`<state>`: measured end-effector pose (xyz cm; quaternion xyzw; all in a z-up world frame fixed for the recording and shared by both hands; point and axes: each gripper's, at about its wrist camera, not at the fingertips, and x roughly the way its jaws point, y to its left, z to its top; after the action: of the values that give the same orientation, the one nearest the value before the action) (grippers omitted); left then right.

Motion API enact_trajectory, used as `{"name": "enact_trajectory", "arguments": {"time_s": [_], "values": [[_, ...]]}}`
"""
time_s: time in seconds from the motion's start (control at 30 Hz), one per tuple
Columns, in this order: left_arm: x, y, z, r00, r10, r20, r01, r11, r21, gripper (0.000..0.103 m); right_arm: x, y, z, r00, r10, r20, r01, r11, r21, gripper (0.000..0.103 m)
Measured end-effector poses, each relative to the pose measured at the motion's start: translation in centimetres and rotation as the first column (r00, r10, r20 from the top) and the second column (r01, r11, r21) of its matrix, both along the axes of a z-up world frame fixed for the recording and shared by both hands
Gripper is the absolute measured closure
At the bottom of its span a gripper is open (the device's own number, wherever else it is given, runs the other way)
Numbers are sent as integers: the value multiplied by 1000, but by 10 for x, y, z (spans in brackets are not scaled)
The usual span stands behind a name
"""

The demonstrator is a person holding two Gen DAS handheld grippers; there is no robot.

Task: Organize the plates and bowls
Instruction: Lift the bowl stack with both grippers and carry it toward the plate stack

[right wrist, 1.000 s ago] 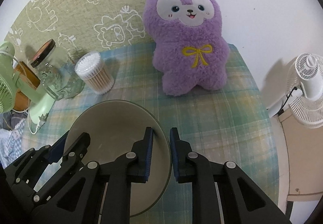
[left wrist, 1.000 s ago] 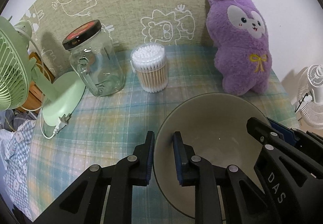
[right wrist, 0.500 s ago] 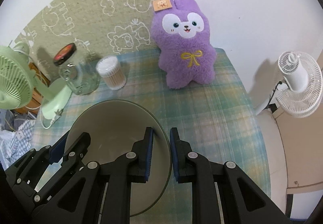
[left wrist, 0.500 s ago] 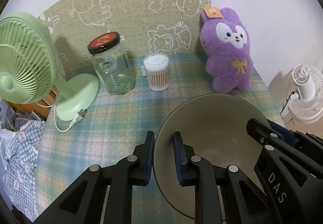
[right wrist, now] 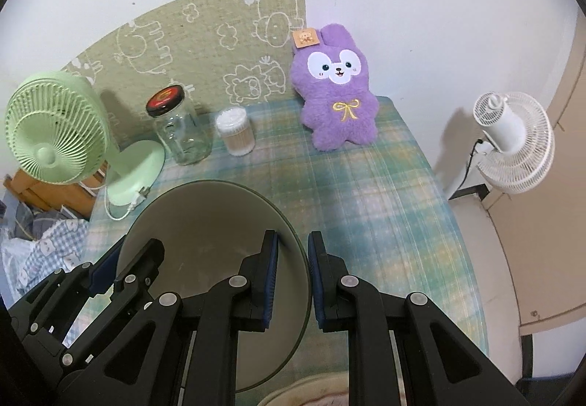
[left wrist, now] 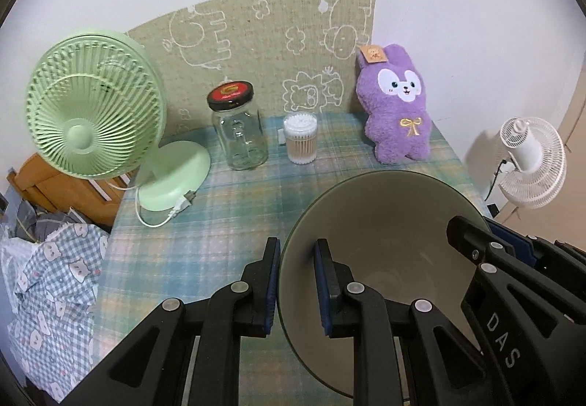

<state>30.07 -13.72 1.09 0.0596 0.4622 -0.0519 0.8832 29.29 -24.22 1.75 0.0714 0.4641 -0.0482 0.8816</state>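
From the left wrist camera, the left gripper (left wrist: 296,281) pinched the left rim of a grey-green bowl (left wrist: 381,223), one pad outside the wall and one inside, holding it above the near part of a plaid-covered table (left wrist: 227,223). The right gripper (left wrist: 476,241) gripped the bowl's opposite rim at the right edge of the view. Along the far edge of the table stood a green desk fan (left wrist: 91,109), a lidded glass jar (left wrist: 240,129), a tub of cotton swabs (left wrist: 300,138) and a purple plush rabbit (left wrist: 397,109), backed by a cartoon-printed mat (left wrist: 263,51) on the wall. A white fan (left wrist: 527,160) stood beyond the table's right side.

From the right wrist camera, the right gripper (right wrist: 292,278) clamped the bowl's (right wrist: 205,223) right rim between its pads, while the left gripper (right wrist: 121,259) held the left rim. The bowl hung over the near-left part of the table (right wrist: 366,193), well apart from the jar (right wrist: 181,129), swabs (right wrist: 236,131) and rabbit (right wrist: 338,91). A pale rounded object at the bottom edge was too cropped to identify.
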Motion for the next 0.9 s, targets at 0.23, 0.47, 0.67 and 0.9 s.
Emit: {"name": "enact_trajectory", "arguments": {"time_s": [0.23,0.47,0.67,0.9], "values": [[-30,21,10,1000,-11,5,12,1000,-11,87,-37,22,11,1000,-9,3,9,1000,-6,83],[-61,47,17,1000,-8,12,8,1000,-15,87,-71,48,16,1000,-3,10,3,1000,-6,83],[-89,69,17,1000,-13,14,14,1000,-16,87,-101,69,14,1000,-6,11,6,1000,-7,83],[-124,91,8,1000,-21,-2,21,1000,-19,87,-136,89,3,1000,-11,-5,11,1000,-10,83]]}}
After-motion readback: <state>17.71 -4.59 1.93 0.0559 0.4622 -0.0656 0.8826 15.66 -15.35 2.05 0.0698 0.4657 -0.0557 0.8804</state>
